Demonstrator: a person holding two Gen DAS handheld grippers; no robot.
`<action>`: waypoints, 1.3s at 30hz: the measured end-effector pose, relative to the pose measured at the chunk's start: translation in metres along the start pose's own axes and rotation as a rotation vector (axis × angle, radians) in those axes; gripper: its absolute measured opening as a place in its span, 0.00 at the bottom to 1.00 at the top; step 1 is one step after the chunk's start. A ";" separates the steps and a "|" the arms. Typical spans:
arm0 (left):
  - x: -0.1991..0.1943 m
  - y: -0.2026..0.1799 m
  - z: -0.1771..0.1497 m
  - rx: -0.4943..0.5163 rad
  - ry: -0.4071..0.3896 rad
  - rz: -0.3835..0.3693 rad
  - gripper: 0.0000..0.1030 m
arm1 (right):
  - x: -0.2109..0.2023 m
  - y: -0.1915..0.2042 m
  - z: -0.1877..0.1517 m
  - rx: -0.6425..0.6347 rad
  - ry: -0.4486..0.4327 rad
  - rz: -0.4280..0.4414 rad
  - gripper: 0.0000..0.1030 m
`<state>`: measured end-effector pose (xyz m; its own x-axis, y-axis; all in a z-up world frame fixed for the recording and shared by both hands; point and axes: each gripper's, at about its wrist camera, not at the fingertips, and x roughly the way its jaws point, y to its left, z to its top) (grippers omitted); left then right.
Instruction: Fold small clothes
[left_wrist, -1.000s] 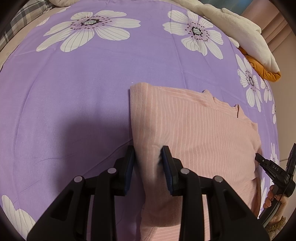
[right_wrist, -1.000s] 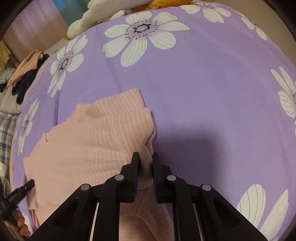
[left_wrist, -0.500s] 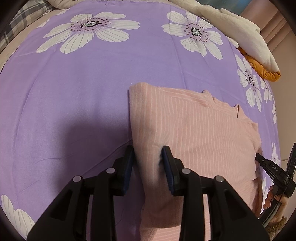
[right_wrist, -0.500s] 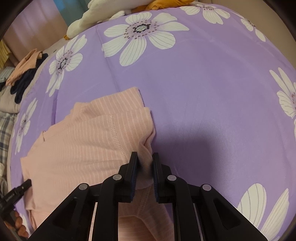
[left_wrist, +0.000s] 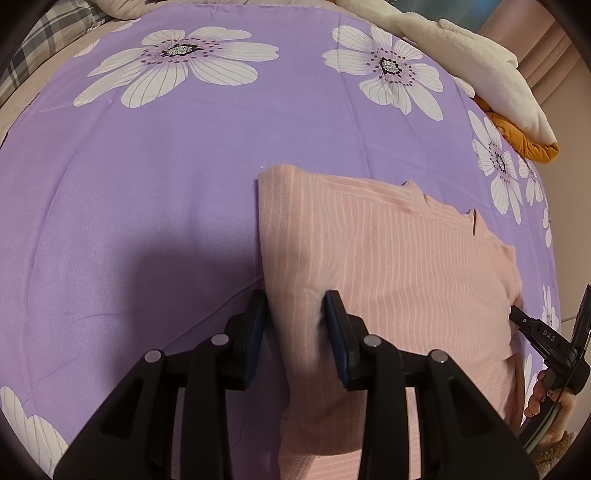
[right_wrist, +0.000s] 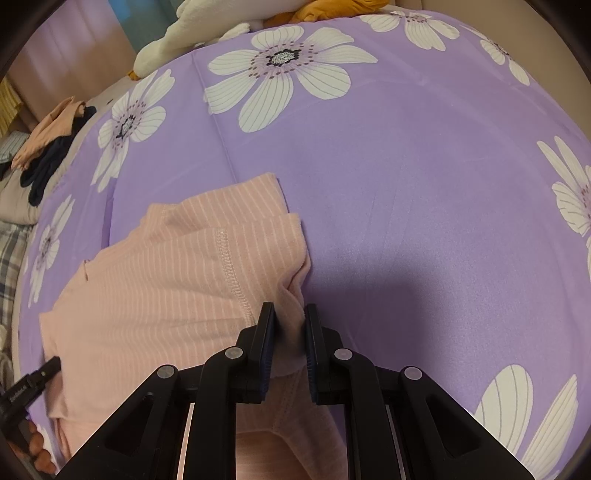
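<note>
Black tongs (left_wrist: 295, 317), blue pads (left_wrist: 338, 332), silver screws.

The left gripper (left_wrist: 295, 317) points steeply down at the garment (left_wrist: 399, 258), jaws partly apart with a thick fold of its left edge between the pads. The right gripper (right_wrist: 290, 328) tilts down likewise at the garment's right edge, jaws nearly closed and pinching bunched cloth. A hand (left_wrist: 550, 402) grips the right gripper's handle beside the garment.

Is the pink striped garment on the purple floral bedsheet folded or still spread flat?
Folded, at least partly: the pink striped garment shows stacked layers with offset edges near the right tongs, which pinch its edge.
</note>
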<state>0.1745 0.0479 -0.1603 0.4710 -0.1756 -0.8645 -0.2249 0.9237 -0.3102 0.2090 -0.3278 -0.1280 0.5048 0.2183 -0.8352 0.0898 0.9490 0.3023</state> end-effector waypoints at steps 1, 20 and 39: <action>0.000 0.000 0.000 -0.001 -0.001 0.001 0.34 | 0.000 0.000 0.000 0.000 -0.002 0.000 0.10; -0.003 0.003 -0.003 -0.025 -0.027 -0.013 0.35 | 0.001 0.007 0.000 -0.020 -0.008 -0.039 0.11; -0.106 -0.027 -0.032 0.031 -0.176 -0.075 0.83 | -0.050 0.018 -0.001 -0.035 -0.080 0.030 0.70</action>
<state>0.1032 0.0307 -0.0735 0.6284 -0.1847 -0.7557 -0.1583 0.9207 -0.3567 0.1845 -0.3215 -0.0808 0.5742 0.2289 -0.7861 0.0443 0.9500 0.3090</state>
